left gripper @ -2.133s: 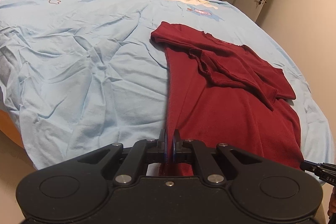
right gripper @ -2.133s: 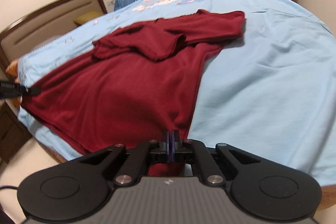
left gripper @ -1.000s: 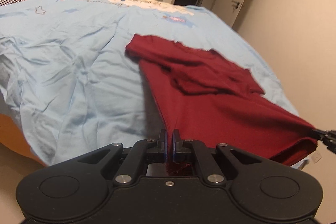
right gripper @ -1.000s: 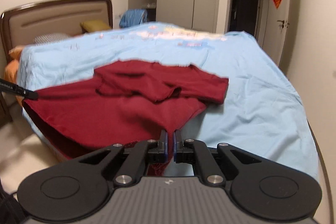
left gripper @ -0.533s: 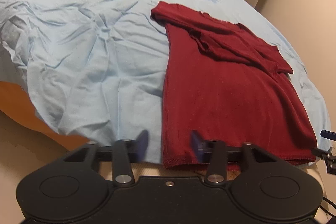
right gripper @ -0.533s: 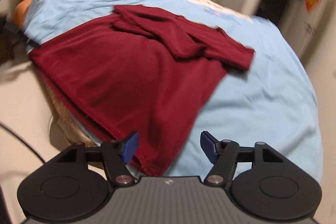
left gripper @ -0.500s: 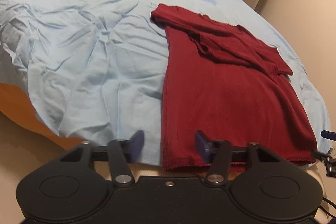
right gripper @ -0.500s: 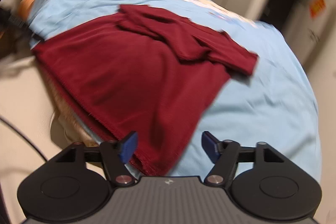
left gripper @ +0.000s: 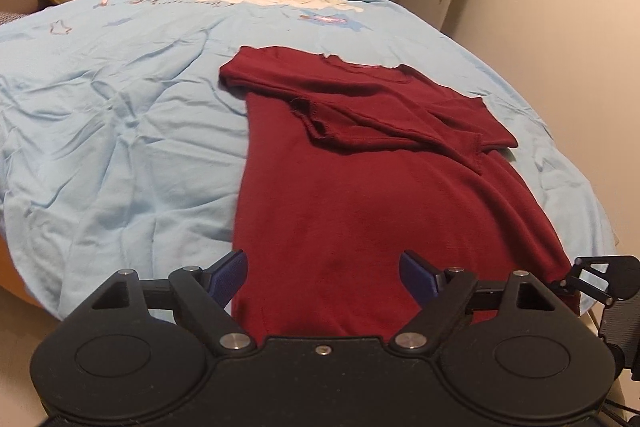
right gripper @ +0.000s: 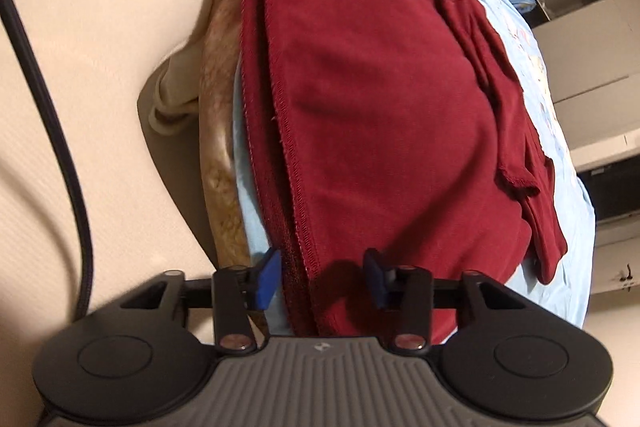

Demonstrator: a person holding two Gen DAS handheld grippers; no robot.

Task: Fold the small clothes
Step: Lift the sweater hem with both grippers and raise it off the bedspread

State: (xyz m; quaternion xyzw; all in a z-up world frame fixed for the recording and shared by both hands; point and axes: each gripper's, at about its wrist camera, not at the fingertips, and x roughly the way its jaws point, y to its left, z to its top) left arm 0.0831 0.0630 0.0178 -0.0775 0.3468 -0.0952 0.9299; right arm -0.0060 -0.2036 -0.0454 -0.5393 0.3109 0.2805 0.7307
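Here the dark red shirt (left gripper: 360, 187) lies flat on the light blue bedsheet (left gripper: 120, 131), toward the right side of the bed, its collar at the far end and its hem at the near edge, where it hangs slightly over. Both sleeves are folded inward across the chest. The left gripper (left gripper: 323, 273) hovers just above the hem with its blue-padded fingers (left gripper: 228, 273) spread wide, holding nothing. The right gripper (right gripper: 320, 277) sits at the right end of the hem, tilted sideways, its jaws parted on either side of the doubled hem edge without clamping it. A dark cable (right gripper: 52, 99) trails over the pale floor (right gripper: 112, 7) beside the bed.
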